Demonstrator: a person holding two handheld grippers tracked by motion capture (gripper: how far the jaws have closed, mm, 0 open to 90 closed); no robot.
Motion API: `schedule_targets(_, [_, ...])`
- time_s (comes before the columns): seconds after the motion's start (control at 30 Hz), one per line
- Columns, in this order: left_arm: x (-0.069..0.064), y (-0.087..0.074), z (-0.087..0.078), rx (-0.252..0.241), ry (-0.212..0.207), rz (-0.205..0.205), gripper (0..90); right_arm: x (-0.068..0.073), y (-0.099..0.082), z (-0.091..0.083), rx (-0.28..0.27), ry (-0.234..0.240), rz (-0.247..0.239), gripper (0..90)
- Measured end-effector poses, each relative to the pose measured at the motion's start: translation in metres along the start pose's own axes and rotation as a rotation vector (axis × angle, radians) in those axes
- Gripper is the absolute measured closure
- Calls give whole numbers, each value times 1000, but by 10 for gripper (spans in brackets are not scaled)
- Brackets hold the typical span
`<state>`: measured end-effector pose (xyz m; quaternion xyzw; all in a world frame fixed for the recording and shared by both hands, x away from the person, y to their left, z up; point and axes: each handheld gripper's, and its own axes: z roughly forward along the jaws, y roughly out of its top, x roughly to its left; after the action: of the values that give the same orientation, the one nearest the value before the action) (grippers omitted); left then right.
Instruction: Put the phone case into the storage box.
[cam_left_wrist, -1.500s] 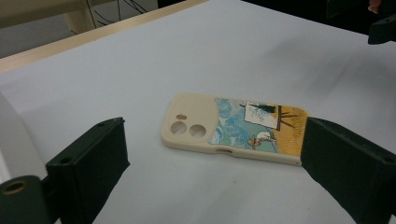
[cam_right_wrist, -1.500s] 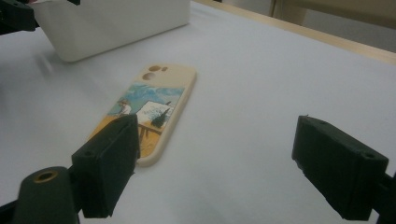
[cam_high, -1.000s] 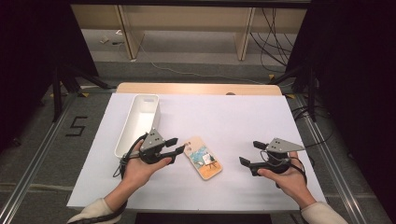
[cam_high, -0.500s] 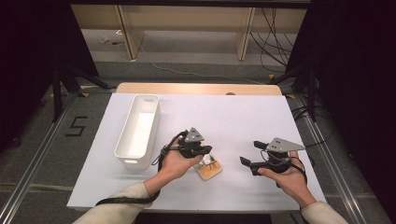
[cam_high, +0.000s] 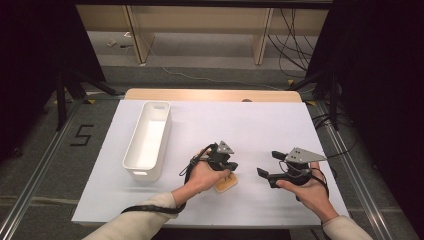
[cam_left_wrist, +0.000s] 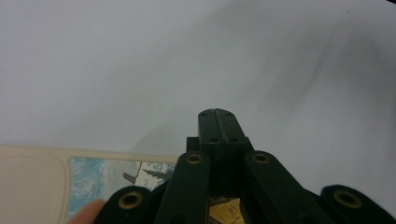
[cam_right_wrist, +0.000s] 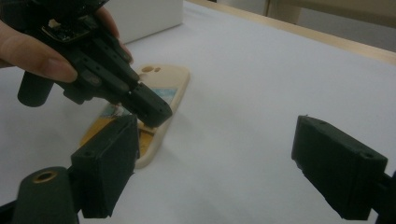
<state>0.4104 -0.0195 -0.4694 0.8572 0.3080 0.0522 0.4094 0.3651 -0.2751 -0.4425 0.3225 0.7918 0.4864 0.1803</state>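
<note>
Nearest the person, the right gripper (cam_high: 267, 164) hovers over the counter (cam_high: 260, 120) with its fingers (cam_right_wrist: 105, 163) spread wide and nothing between them. Just to its left the case (cam_high: 226, 183) lies flat on the counter, printed side up. The left gripper (cam_high: 226, 167) is angled down onto it with its fingers (cam_left_wrist: 217, 128) closed tight together, holding nothing. In the right gripper view their tip sits at the case's long edge (cam_right_wrist: 161, 81), though I cannot tell whether it touches.

The main risk is a push instead of a pick. Closed fingers can only nudge a thin, flat thing, and on this smooth sheet the case would likely skid or spin, perhaps toward the near edge of the counter. Pressing down on one edge could also flip the far side up.

If the fingers open now, one has to get under or round a low rim. A shallow pinch could let the case slip out on the way. The two grippers are near each other, so a quick sideways move could knock them together.

Farther off to the left stands the bin (cam_high: 141, 172), well apart from the case. If the case is meant for it, a weak grip would be tested on the way across.
</note>
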Motion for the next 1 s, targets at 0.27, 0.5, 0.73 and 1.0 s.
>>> schedule_targets(0.27, [-6, 2, 13, 39, -1, -2, 899, 0, 0, 0, -2, 0, 1, 161])
schedule_targets(0.5, [-7, 1, 18, 63, 3, 4, 899, 0, 0, -1, -2, 1, 1, 161])
schedule_targets(0.73, [-7, 0, 21, 72, 6, 2, 899, 0, 0, 0, -1, 1, -1, 161])
schedule_targets(1.0, [-8, 1, 26, 94, 9, -3, 899, 0, 0, 0, -1, 3, -2, 161])
